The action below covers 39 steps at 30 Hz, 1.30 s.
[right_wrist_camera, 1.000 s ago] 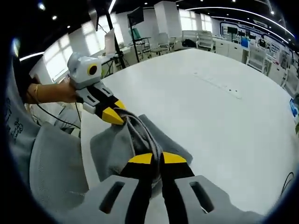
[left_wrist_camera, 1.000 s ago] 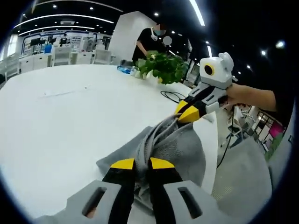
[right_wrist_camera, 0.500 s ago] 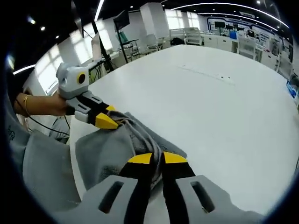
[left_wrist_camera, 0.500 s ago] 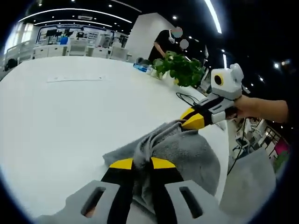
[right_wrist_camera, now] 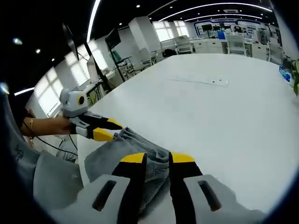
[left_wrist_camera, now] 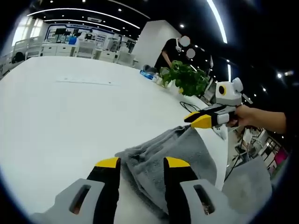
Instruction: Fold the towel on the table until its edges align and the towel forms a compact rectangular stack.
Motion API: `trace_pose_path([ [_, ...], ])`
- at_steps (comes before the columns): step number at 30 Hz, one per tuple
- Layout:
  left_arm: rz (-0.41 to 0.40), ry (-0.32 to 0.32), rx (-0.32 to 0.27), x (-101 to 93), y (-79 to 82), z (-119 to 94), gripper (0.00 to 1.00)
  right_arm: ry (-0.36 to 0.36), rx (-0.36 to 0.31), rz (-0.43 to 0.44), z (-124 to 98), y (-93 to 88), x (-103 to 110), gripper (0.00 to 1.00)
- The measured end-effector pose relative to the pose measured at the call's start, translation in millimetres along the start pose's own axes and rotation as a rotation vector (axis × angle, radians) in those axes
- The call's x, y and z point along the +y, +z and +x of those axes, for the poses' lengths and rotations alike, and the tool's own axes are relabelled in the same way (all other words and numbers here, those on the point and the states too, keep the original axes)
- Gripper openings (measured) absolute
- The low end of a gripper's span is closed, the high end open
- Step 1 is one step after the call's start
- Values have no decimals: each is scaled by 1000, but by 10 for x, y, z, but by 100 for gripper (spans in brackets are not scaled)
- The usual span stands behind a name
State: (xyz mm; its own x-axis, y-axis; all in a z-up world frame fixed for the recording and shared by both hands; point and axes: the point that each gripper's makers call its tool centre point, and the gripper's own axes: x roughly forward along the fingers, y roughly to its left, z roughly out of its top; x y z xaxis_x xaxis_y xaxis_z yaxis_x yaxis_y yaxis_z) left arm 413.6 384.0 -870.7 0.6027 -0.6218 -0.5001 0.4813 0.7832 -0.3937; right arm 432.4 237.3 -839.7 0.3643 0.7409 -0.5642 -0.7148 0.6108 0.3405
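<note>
Left gripper (left_wrist_camera: 138, 163): jaws parted, folded grey towel (left_wrist_camera: 175, 154) lying between and just ahead of them on the white counter (left_wrist_camera: 60, 121). Right gripper (right_wrist_camera: 159, 158): jaws likewise parted over the towel's opposite end. The towel's long axis runs gripper to gripper.

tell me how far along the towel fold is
Done: the grey towel lies doubled over on the white table. In hand: nothing; the left gripper and right gripper are both open around its edge. Left: squaring the rumpled edges into a compact rectangle.
</note>
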Motion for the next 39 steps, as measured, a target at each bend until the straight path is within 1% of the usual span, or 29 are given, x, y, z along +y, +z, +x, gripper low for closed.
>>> trace_pose_path([
  [3,-15,17,29,46,-71,5,36,-10,14,-4,-2,-101,-1,24],
  [4,-26,42,62,92,-124,-5,35,-12,16,-7,3,-124,-1,23],
  [5,-18,60,70,126,-134,-7,35,-18,18,-12,14,-154,-13,22],
  [6,-11,61,62,128,-121,-10,34,-24,19,-14,24,-174,-30,20],
  [8,-26,67,64,159,-120,-6,32,-33,22,-9,48,-210,-69,19],
  [9,-37,63,61,165,-109,3,30,-43,24,11,63,-234,-103,18],
  [13,-33,57,77,157,-104,58,26,-48,13,39,104,-243,-144,14],
  [15,-9,48,114,135,-143,118,23,-42,8,62,151,-251,-159,11],
  [18,29,59,140,157,-160,174,21,-50,12,84,198,-280,-198,10],
  [20,32,63,157,169,-168,225,20,-58,21,97,235,-307,-233,9],
  [21,27,75,170,195,-182,240,20,-66,28,107,258,-330,-261,9],
  [22,14,105,193,246,-209,253,22,-72,40,109,272,-350,-270,9],
  [23,15,104,198,245,-202,275,22,-85,63,106,280,-385,-278,8],
  [24,16,102,195,230,-176,296,21,-102,97,72,291,-427,-297,7],
  [25,19,102,195,228,-162,313,20,-103,109,18,315,-419,-300,6],
  [26,57,94,196,225,-139,345,17,-105,119,-11,328,-419,-314,6],
  [27,93,93,197,232,-121,367,16,-112,131,-15,346,-419,-335,5],
  [28,115,96,197,244,-97,399,15,-113,131,-13,354,-412,-338,5],
  [29,105,101,195,242,-86,411,15,-122,130,-3,367,-397,-378,5],
  [31,119,107,192,262,-41,463,14,-132,126,5,382,-376,-460,5],
  [32,135,105,193,273,-12,499,14,-136,121,15,388,-365,-493,5],
  [34,140,101,195,284,14,534,13,-146,107,29,401,-331,-570,5],
  [39,159,86,184,340,110,659,13,-176,85,32,446,-239,-699,4],
])
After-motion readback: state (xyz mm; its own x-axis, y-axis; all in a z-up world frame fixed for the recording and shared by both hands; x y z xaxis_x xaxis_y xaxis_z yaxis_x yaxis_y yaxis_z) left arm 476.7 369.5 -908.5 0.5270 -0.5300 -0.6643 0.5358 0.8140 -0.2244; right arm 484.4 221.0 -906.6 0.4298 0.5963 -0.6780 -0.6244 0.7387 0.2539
